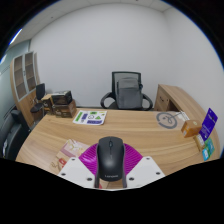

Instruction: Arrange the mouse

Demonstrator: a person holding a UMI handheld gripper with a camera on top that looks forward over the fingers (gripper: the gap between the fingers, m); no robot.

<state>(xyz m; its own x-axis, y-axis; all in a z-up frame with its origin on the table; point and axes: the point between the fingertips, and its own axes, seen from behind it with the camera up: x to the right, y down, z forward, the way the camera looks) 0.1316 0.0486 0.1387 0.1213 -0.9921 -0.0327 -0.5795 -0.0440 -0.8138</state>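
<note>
A black computer mouse (110, 157) sits lengthwise between my fingers, its nose pointing ahead over the wooden table (130, 128). My gripper (110, 152) is shut on the mouse: the magenta pads (91, 157) press on its left and right sides. The mouse looks raised above the table's near edge, and its rear end hides the inner parts of the fingers.
Several things lie on the table: a green and white sheet (90, 117) at the back, a round object (167, 121) to the right, a blue box (208, 124) far right, a packet (73, 148) near left. A black office chair (127, 92) stands behind it.
</note>
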